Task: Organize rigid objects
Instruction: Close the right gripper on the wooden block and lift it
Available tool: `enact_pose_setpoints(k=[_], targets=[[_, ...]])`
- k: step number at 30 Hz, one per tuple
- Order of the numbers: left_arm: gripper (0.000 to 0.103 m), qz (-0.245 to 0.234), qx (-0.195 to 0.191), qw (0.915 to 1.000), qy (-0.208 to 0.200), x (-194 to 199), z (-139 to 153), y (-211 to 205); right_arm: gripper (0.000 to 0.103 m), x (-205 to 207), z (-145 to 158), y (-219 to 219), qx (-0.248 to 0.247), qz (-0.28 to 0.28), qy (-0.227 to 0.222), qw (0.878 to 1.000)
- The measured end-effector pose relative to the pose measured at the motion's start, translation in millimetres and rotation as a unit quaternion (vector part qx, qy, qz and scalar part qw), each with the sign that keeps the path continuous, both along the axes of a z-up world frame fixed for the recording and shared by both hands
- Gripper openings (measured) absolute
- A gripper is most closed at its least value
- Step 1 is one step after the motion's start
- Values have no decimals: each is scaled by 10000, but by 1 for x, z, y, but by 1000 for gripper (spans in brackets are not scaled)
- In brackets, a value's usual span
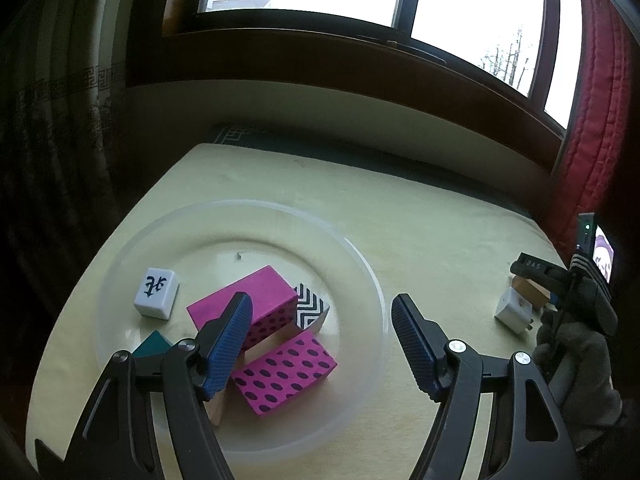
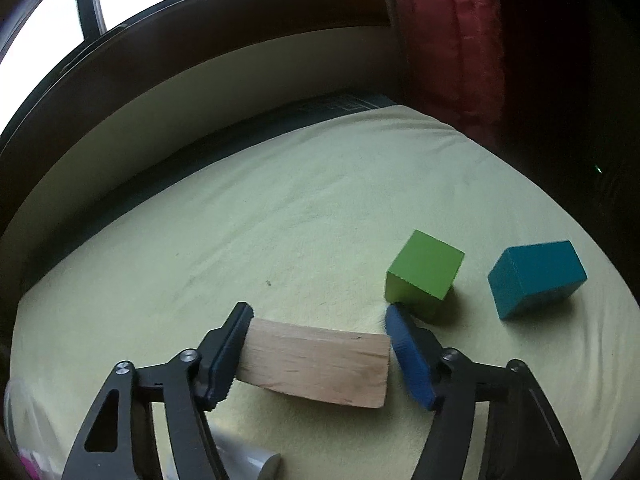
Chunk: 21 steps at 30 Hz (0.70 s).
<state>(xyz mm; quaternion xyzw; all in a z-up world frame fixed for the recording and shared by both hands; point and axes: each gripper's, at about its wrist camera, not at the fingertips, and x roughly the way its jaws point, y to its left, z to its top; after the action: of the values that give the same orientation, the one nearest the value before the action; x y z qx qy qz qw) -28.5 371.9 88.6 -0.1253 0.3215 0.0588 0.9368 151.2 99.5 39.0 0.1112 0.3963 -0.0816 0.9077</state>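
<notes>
While the left gripper (image 1: 322, 340) hangs over the clear plastic plate (image 1: 360, 256) with its blue-padded jaws spread wide and nothing between them, the right gripper (image 2: 316, 350) has its jaws pinching a plain wooden block (image 2: 316, 366) end to end. Block: unpainted pale wood, oblong, grain running lengthwise, a small dark nick near its far right edge; held low over the pale yellow cloth (image 2: 280, 208), whether touching it cannot be told. Just beyond the right finger sits a green cube (image 2: 424, 272), its near corner very close to the pad. Further right, apart from it, a teal block (image 2: 536, 278). On the plate, left wrist view: a white mahjong tile (image 1: 157, 293) with a dark character at far left; a pink block (image 1: 244, 300) with dotted side, tilted, resting over others; a second pink dotted block (image 1: 286, 372) nearer; a black-and-white zigzag block (image 1: 312, 308) tucked behind them; a teal corner (image 1: 154, 344) partly hidden by the left finger. At far right of that view, a gloved hand (image 1: 576, 364) grips the other tool near a white plug adapter (image 1: 514, 310).
</notes>
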Motion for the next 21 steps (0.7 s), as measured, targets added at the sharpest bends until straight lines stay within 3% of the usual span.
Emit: enact_pose_setpoints(k=[9,14,21], targets=[[73,-188,65,9998,3,-3,1,-13,68,-21,7,-4,-271,603,-170,9977],[73,-283,85,9996,18,-4,2,-21,55,-44,17,-9,-324,1117,-353,9926],[73,-465,153,9988,-3,-9,5,-39,56,-71,21,-14,-209,1460,-455,9880]])
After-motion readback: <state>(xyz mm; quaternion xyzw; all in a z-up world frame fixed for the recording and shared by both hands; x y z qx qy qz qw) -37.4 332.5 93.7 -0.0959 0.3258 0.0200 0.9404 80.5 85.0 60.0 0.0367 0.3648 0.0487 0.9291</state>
